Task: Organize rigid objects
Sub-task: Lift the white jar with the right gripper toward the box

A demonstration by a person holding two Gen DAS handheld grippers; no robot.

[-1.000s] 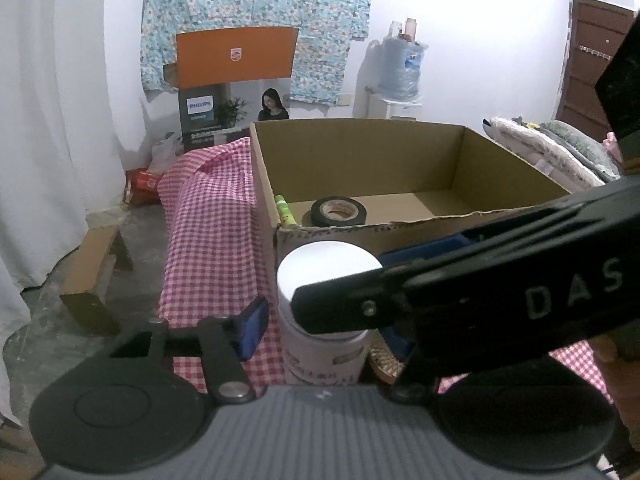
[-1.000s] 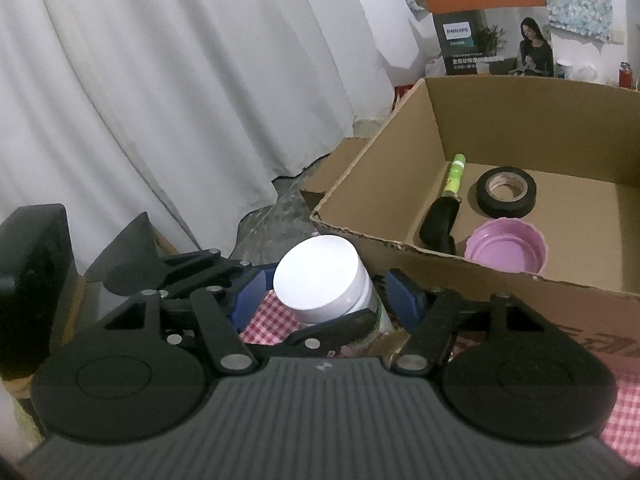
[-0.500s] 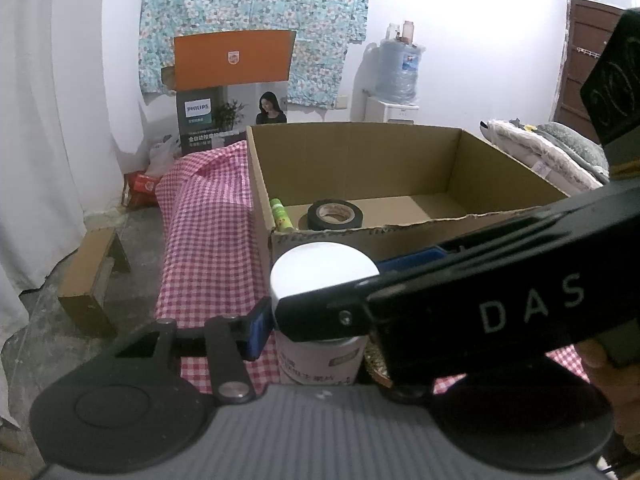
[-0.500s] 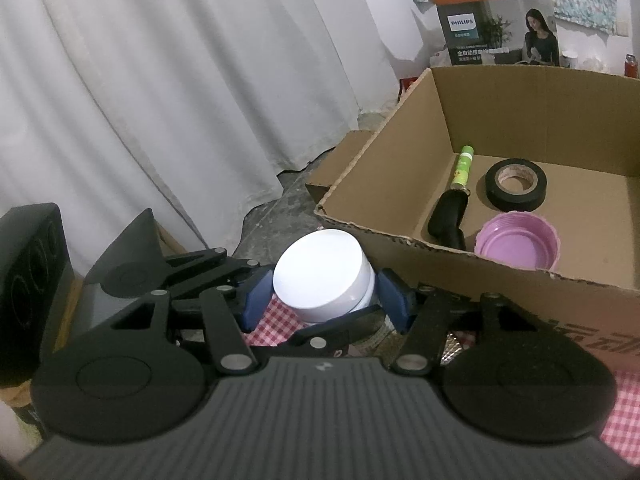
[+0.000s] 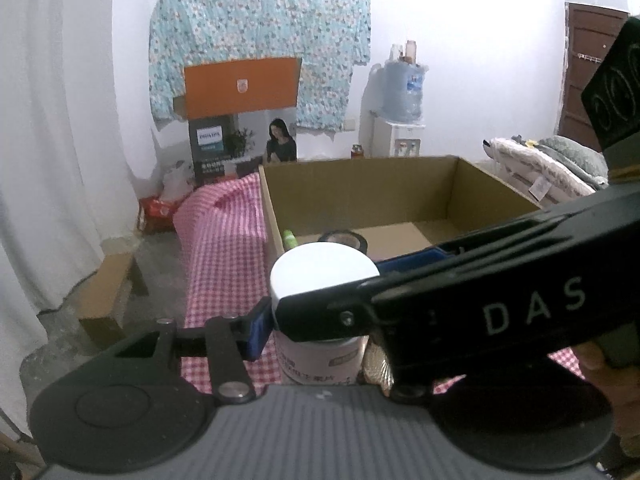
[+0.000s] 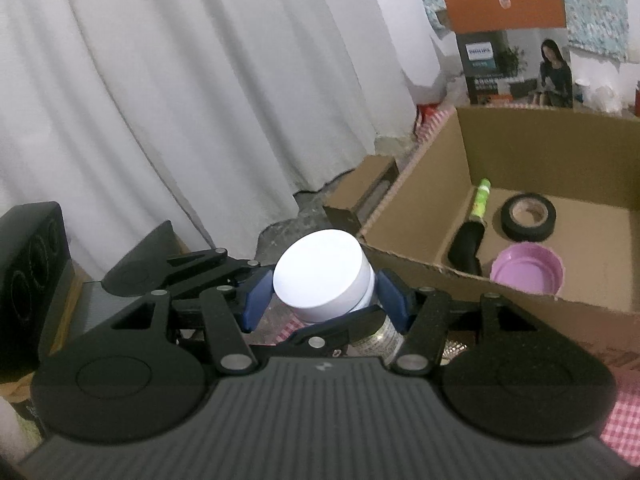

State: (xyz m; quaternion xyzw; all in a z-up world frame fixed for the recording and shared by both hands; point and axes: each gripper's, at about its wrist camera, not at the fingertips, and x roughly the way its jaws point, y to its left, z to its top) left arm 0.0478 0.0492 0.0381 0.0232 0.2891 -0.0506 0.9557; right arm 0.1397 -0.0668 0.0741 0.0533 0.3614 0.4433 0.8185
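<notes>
A: Let us go from the left side. What is there?

B: White curtains (image 6: pixel 180 80), and on the floor a small open carton (image 5: pixel 106 296). Then the pink checked cloth (image 5: pixel 224 248) that covers the table.

A: And the jar?

B: The white-lidded jar (image 6: pixel 324 282) is in the middle, just in front of the near wall of the cardboard box (image 6: pixel 516 152), still outside it. In the left wrist view its lid stands higher than the box edge, so I judge it is lifted off the cloth, though its bottom is hidden.

A: Who holds it?

B: Both. The left gripper (image 5: pixel 320 316) is clenched on the jar; one blue pad presses the left side and the other is partly hidden behind the right tool. The right gripper (image 6: pixel 326 300) also has its blue pads against the jar, below the lid, from another angle.

A: Why two grippers for one jar?

B: I think because the jar is wide, smooth and round. One pair of pads could let it turn or slip; two pairs at crossing angles keep it upright.

A: What is already in the box?

B: On its left side a green marker (image 6: pixel 482 200) lies along the wall with a black handle-shaped thing (image 6: pixel 466 248) at its end, then a roll of black tape (image 6: pixel 528 216) and a purple lid (image 6: pixel 528 274). The right part of the floor is free, probably for the jar.

A: The next need?

B: To bring the jar over the near wall without touching it.
</notes>
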